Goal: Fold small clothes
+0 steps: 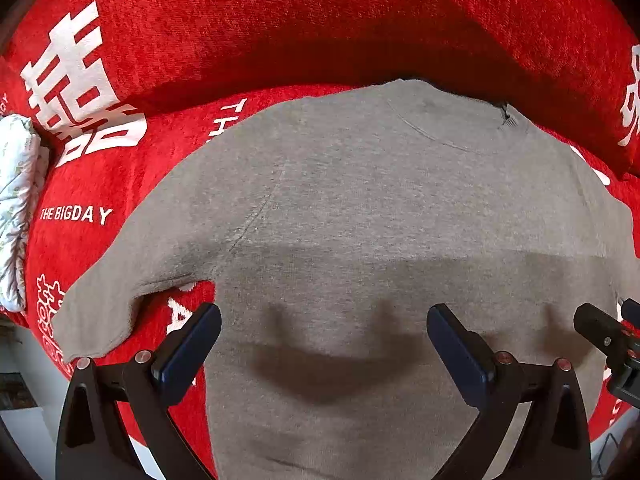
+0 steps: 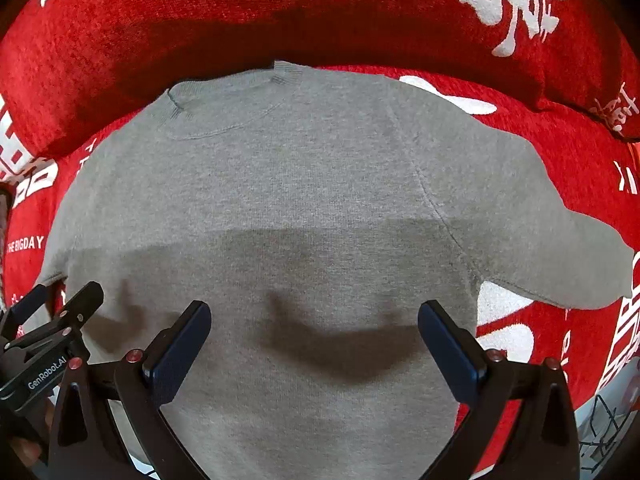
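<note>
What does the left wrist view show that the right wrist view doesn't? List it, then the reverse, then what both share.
Only the left wrist view shows the shirt's left sleeve in full and a pale floral cloth at the frame's left edge.

Only the right wrist view shows the right sleeve in full and a wire rack at the lower right.

Both show the gray T-shirt spread flat on the red cover, with the left gripper and right gripper open above it.
</note>
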`<state>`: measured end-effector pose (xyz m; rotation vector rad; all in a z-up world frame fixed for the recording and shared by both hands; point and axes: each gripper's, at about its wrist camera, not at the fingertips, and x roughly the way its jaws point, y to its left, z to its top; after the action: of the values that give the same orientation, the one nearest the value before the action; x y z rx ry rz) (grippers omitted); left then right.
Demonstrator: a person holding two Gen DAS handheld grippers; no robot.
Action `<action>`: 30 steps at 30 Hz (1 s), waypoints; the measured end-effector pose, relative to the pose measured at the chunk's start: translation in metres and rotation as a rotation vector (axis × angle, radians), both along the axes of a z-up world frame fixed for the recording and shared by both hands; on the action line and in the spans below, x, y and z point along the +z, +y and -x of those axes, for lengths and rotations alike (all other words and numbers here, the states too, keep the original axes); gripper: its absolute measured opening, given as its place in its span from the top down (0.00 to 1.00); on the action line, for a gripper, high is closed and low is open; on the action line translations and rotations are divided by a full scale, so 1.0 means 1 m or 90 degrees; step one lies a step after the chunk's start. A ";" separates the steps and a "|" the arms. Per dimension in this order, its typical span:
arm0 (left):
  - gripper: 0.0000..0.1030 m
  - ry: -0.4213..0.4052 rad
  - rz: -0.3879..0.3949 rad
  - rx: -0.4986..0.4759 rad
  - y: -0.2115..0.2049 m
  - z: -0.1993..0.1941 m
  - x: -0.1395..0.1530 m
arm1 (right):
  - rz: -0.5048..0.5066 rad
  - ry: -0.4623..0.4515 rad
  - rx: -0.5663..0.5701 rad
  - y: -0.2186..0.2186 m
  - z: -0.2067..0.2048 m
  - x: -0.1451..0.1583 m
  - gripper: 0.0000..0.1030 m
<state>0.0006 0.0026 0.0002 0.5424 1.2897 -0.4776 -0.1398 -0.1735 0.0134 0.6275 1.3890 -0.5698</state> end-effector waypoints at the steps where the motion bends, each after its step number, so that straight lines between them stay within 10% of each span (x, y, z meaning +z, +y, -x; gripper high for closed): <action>1: 0.00 -0.001 0.000 0.000 0.000 0.000 0.000 | 0.000 0.000 0.000 0.000 0.000 0.000 0.00; 30: 0.00 -0.004 -0.001 0.006 0.005 0.001 0.004 | 0.008 -0.001 -0.003 0.008 0.001 0.003 0.00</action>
<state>-0.0001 0.0080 0.0045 0.5386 1.2862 -0.4665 -0.1412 -0.1658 0.0159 0.6221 1.3825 -0.5816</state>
